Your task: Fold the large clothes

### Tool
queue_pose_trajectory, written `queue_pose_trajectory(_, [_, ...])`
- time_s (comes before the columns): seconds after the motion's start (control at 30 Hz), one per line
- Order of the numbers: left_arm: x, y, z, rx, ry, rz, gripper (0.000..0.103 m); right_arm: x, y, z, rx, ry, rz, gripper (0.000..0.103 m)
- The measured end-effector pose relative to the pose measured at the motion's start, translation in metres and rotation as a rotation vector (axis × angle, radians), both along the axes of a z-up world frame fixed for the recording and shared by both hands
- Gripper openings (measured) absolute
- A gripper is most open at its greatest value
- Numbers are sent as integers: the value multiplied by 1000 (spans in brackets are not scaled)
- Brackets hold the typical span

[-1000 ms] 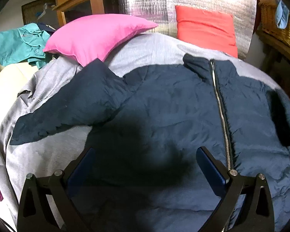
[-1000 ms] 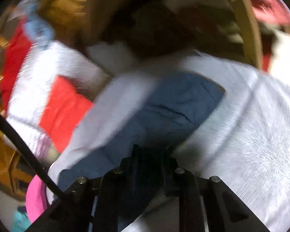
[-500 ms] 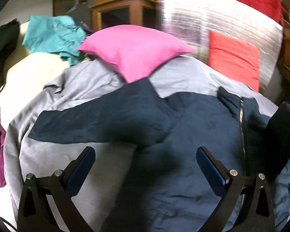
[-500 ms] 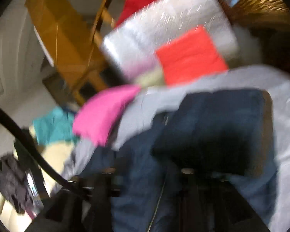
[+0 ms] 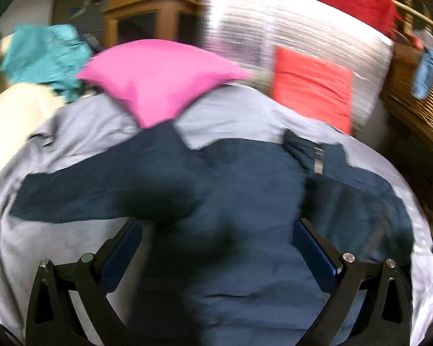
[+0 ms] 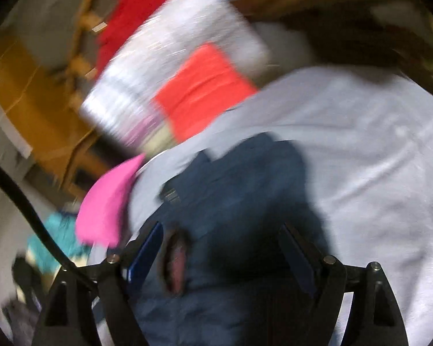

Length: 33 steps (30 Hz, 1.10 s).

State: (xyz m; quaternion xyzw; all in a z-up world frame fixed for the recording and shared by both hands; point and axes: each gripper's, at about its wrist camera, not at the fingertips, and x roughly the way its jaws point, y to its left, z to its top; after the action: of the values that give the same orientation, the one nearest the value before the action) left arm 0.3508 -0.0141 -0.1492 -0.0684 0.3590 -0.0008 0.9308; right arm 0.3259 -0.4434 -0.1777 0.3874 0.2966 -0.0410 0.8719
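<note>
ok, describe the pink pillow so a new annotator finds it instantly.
Start at the grey sheet covering the bed, with the navy jacket spread on it. Beyond the jacket's outstretched sleeve lies the pink pillow. It is the only magenta item; the cushion beside it is orange-red and stands against a silvery panel.

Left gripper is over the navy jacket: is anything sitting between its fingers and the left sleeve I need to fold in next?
Nothing visible does. The left gripper is open above the navy jacket, and the sleeve lies flat and uncovered on the grey sheet. The pink pillow sits farther back, beside the shoulder, not on the sleeve.
</note>
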Motion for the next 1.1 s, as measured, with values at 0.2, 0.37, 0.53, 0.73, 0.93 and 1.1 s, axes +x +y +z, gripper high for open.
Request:
queue_pose_trajectory(0.2, [5,-62,1,-6,-28,-196,103,23,-46,-38,103,121,-80,82])
queue_pose_trajectory(0.37, [6,-121,-12,63,-36,-289,103,45,-52,-50,105,139,-66,77])
queue_pose_trajectory(0.53, [28,-157,-47,222,54,-260,103,66,-48,-77,161,164,-16,57])
queue_pose_trajectory(0.73, [48,-127,-57,85,162,-223,40,73,-24,-68,90,143,38,41])
queue_pose_trajectory(0.93, [50,-68,-24,26,101,-115,25,44,9,-8,-250,25,-61,41])
queue_pose_trajectory(1.1, [46,-4,-2,-18,68,30,32,35,41,7,-287,-61,6,69])
